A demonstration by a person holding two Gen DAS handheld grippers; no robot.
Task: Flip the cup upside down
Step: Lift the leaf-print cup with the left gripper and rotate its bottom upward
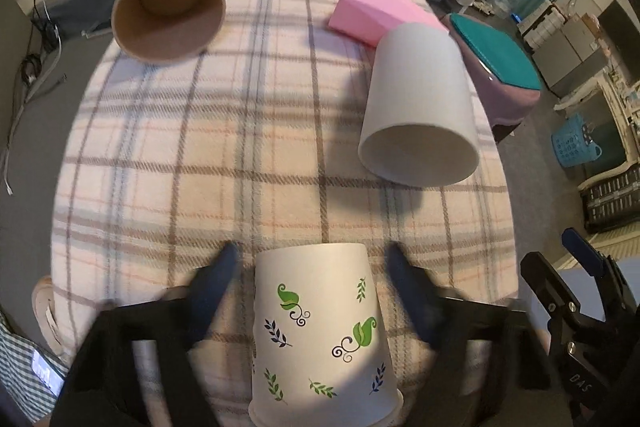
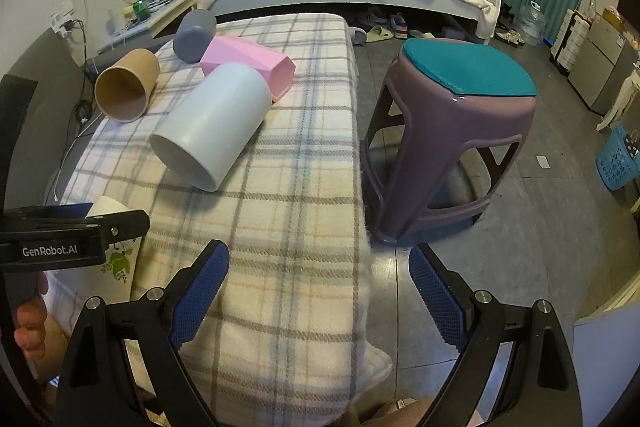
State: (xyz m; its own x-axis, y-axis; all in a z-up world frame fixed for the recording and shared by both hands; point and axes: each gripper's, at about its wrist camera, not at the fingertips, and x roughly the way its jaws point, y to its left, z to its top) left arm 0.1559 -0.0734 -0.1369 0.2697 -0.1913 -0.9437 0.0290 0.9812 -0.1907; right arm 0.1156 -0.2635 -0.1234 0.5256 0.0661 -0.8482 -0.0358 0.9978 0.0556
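Between the left tongs stands the leafy paper cup, upside down on the plaid blanket over the counter. Its wide rim is at the bottom, so it sits steady. The tongs are wide and do not touch it. The right tongs hang wide and empty, off to the side.

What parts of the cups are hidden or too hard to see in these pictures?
- Leaf-print paper cup: rim cut off by the bottom edge, left wrist view; in the right wrist view the left tongs cover most of it.
- Pink cup: its opening hides behind the white cup, left view.
- Left tongs' fingertips: blurred.
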